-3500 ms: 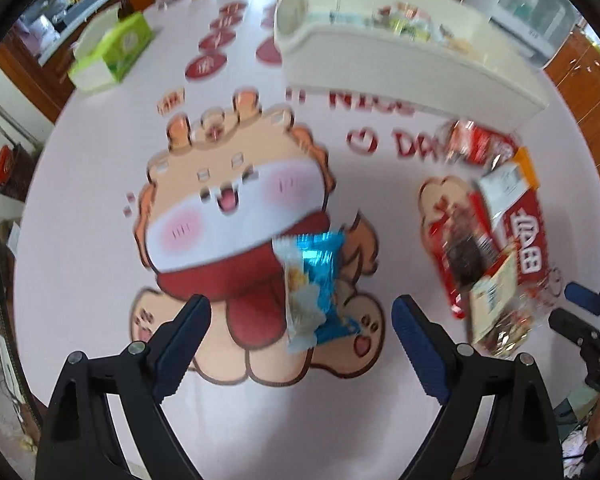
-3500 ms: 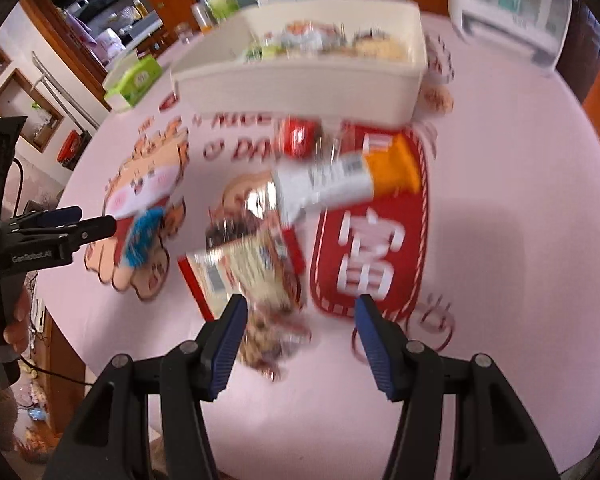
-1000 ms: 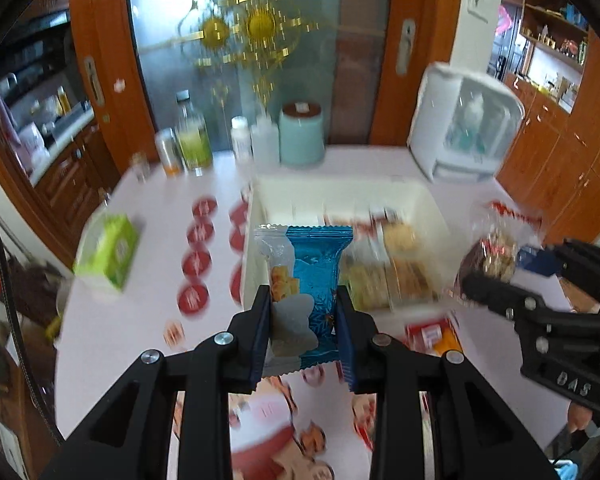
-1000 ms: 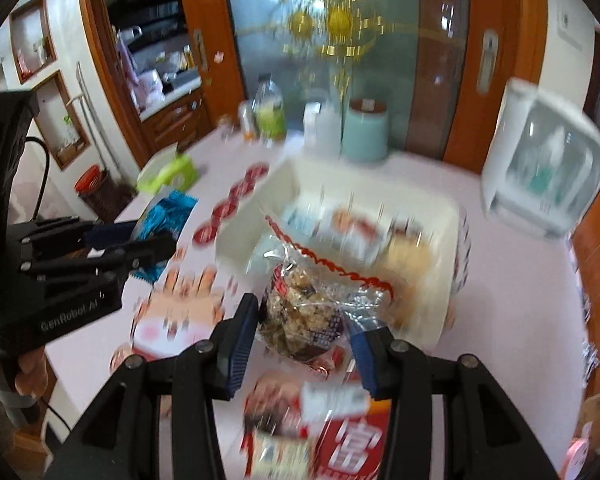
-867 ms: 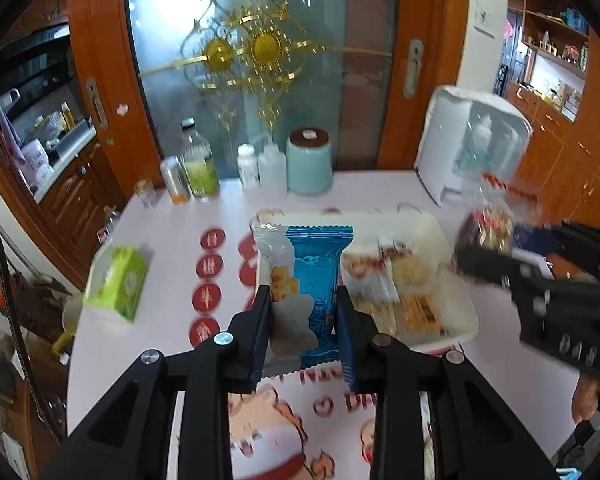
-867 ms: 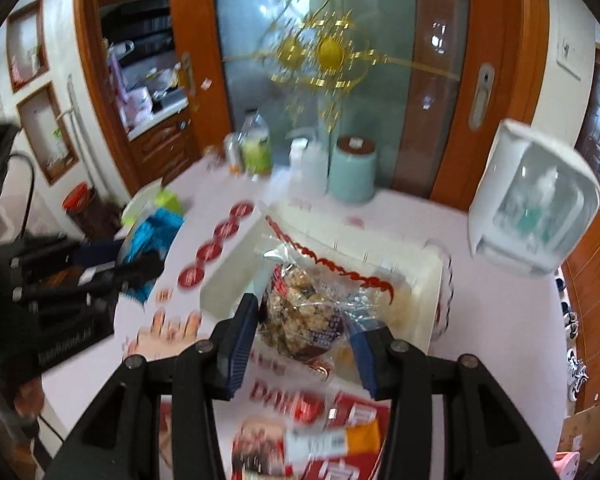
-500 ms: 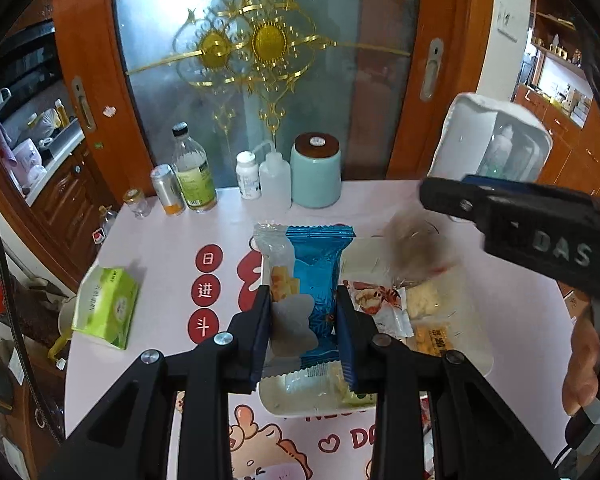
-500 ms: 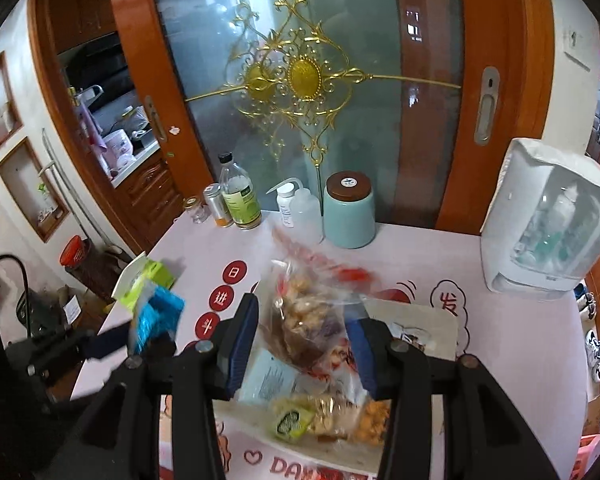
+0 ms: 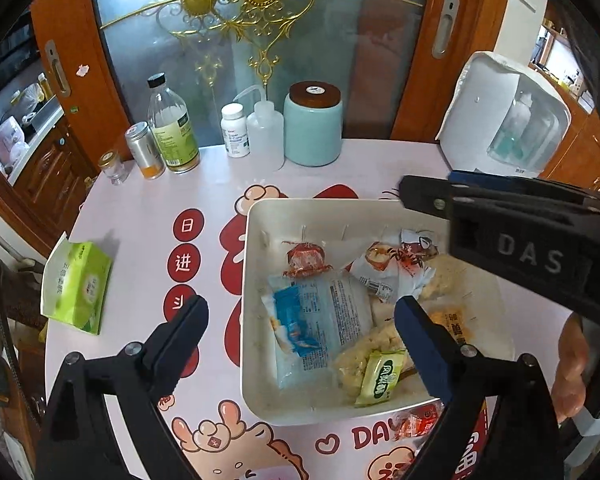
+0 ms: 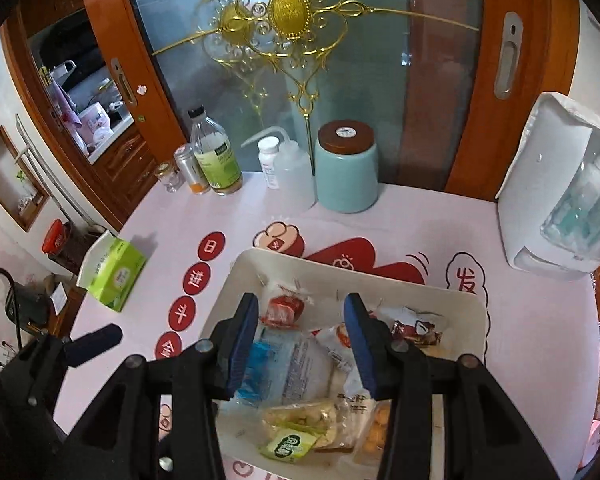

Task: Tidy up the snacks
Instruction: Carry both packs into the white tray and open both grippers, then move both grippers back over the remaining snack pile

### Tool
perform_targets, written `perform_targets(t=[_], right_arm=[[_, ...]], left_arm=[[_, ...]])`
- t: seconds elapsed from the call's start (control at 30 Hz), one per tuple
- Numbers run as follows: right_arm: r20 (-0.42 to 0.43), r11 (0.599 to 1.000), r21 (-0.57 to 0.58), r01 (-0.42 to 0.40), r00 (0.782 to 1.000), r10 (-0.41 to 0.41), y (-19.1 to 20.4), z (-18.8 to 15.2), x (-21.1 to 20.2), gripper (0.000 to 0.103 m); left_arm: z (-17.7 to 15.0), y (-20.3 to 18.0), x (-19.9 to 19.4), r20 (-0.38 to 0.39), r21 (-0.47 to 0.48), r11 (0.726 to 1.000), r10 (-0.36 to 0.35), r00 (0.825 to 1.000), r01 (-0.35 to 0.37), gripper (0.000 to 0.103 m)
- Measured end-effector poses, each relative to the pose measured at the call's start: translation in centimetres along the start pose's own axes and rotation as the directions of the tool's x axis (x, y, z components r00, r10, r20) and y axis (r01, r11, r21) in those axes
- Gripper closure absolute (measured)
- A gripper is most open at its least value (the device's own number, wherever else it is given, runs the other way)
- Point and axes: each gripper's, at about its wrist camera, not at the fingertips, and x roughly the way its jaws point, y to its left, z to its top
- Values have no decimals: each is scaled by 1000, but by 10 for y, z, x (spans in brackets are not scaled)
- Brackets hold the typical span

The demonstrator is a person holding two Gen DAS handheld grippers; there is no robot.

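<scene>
The round table under its pale pink cartoon-printed cloth (image 9: 148,216) carries everything. On it the cream rectangular plastic bin (image 9: 246,280) sits near the middle, the collecting place for the snacks, and holds a loose heap of them: a clear-and-blue biscuit packet (image 9: 320,320) lying flat to the left, a small red-wrapped sweet (image 9: 306,258) toward the far wall, a white-and-orange wrapper (image 9: 384,268) beside it, pale puffed snacks and a little green sachet (image 9: 380,376) at the near side.

Both tools hang over the bin with nothing between their fingers. The left gripper (image 9: 300,324) is spread wide, one finger over the cloth, the other over the bin. The right gripper (image 10: 300,336) is parted more narrowly above the packets; seen from the left, it crosses the bin's far right corner.

One red-wrapped snack (image 9: 418,424) lies on the cloth just outside the near wall, probably among the remaining work.

Well clear along the far edge stand a white plastic cabinet (image 9: 504,120), a teal ceramic jar with a brown lid (image 9: 312,128), a wash bottle, pill bottle and glass bottle. A green tissue pack (image 9: 76,284) sits left. Nothing blocks the bin but the grippers themselves.
</scene>
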Motion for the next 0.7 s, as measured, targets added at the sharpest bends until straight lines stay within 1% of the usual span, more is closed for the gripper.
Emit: perform_targets(t=[0.23,0.4,0.53,0.7], right_arm=[[-6,1000,21,11,1000,-11,-16,-12,-12,58],[-6,1000,23,19,1000,-19,-24,-26,-26,58],[-4,1000,25,15,1000,-15,-30,-46,-43,58],[3,1000,7,25,1000,-25,-35,-81,-65,58]], left_arm=[[-7,0,-15,12,-11,1000,11,1000,-11,9],[-19,-7,-35,33,0,1000,19,999,-19,9],[-35,-20,-53,52,32,999,21,998,-23,9],[-59,-40,-72,69,72,997,18,997,-23,9]])
